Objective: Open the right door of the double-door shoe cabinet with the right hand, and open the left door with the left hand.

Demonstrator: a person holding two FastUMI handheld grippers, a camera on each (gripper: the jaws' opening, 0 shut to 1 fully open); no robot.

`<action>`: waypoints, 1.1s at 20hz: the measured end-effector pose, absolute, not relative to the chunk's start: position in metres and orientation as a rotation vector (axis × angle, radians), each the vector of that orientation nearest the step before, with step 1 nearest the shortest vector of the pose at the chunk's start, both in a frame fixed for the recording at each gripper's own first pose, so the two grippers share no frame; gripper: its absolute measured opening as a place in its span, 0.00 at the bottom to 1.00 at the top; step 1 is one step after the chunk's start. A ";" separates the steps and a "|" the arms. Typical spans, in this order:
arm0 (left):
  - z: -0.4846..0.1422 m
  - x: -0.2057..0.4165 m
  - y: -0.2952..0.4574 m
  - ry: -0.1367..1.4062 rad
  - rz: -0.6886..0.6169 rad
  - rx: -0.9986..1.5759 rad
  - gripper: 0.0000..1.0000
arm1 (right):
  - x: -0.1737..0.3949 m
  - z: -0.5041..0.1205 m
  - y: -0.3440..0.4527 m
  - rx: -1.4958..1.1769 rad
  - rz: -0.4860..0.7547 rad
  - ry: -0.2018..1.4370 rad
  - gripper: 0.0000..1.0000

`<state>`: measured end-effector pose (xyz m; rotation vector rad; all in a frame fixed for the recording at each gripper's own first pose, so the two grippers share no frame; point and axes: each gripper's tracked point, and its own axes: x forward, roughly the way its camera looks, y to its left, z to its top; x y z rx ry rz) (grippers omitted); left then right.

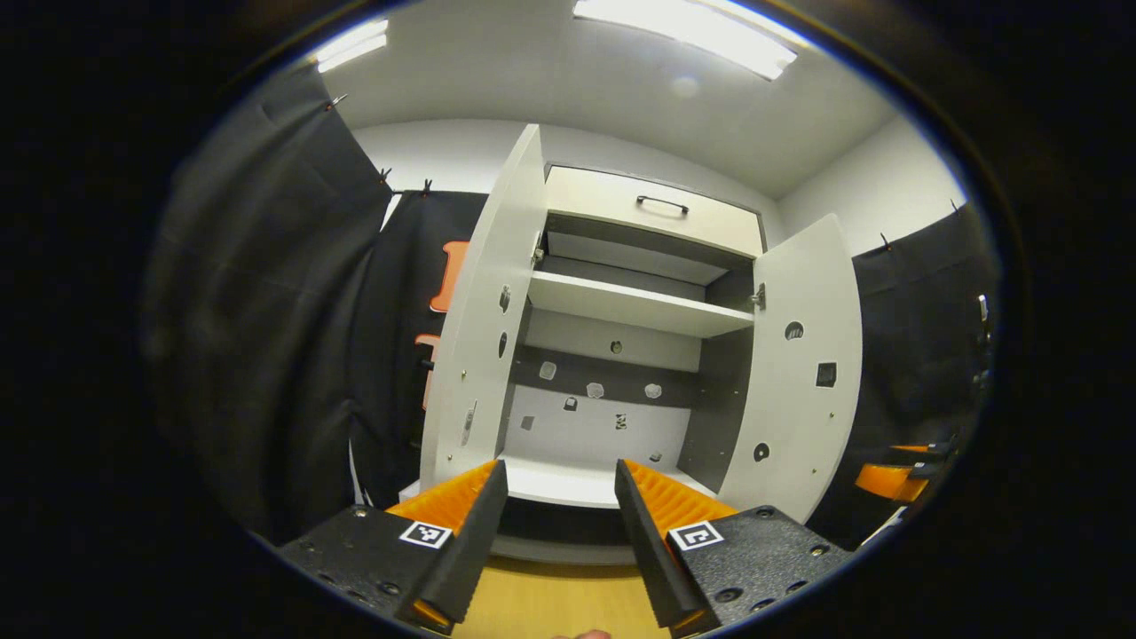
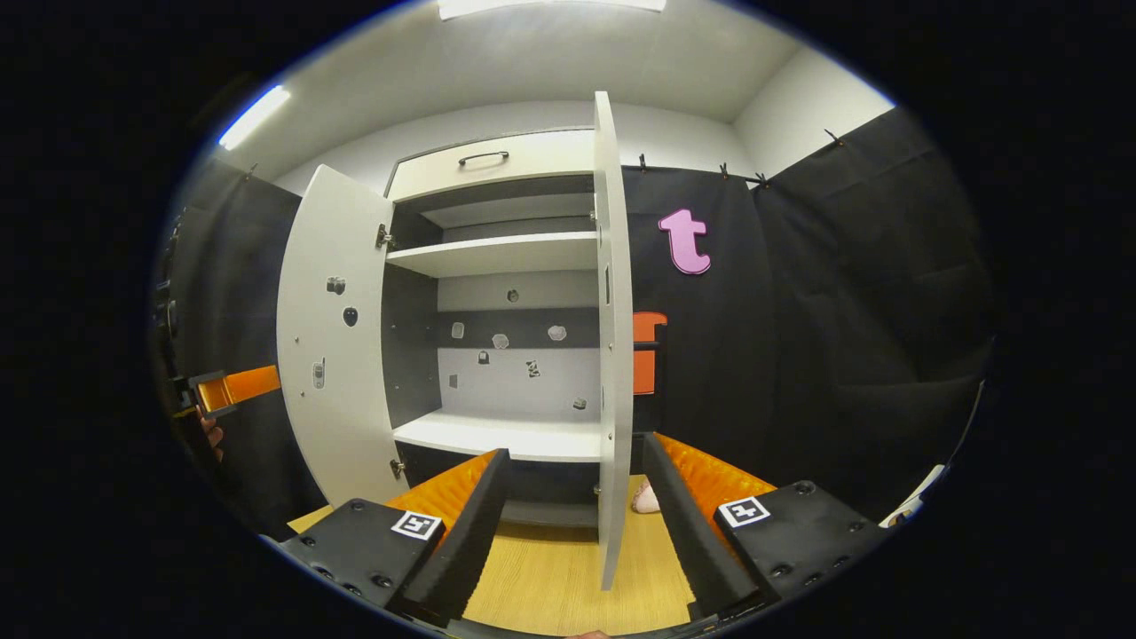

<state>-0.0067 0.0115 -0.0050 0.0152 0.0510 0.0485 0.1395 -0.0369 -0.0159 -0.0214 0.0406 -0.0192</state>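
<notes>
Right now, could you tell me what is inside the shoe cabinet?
Both doors stand open. The shoe cabinet holds bare shelves and small stickers on its back panel; no shoes visible. The top drawer stays closed, contents hidden.

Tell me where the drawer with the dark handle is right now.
The drawer sits shut at the cabinet's top, directly above the upper shelf and between the two open doors; the right gripper view shows it there as well.

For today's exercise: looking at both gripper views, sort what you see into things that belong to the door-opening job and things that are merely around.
Belong to the job:
- left door, open
- right door, open
- left gripper, open
- right gripper, open

Merely around:
- drawer handle
- shelf
- wooden floor
</notes>
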 end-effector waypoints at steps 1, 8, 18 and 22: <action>-0.004 -0.005 0.013 0.049 0.067 0.027 0.78 | 0.141 -0.016 -0.037 -0.025 -0.019 0.038 0.98; -0.009 0.002 0.008 0.055 0.051 -0.011 0.95 | 0.143 -0.016 -0.033 -0.019 0.002 0.028 0.98; -0.001 0.001 0.005 0.024 0.051 0.033 0.95 | 0.147 -0.013 -0.031 -0.008 0.009 0.006 0.97; 0.001 0.002 0.006 0.016 0.053 0.042 0.95 | 0.147 -0.013 -0.033 -0.005 0.004 0.003 0.97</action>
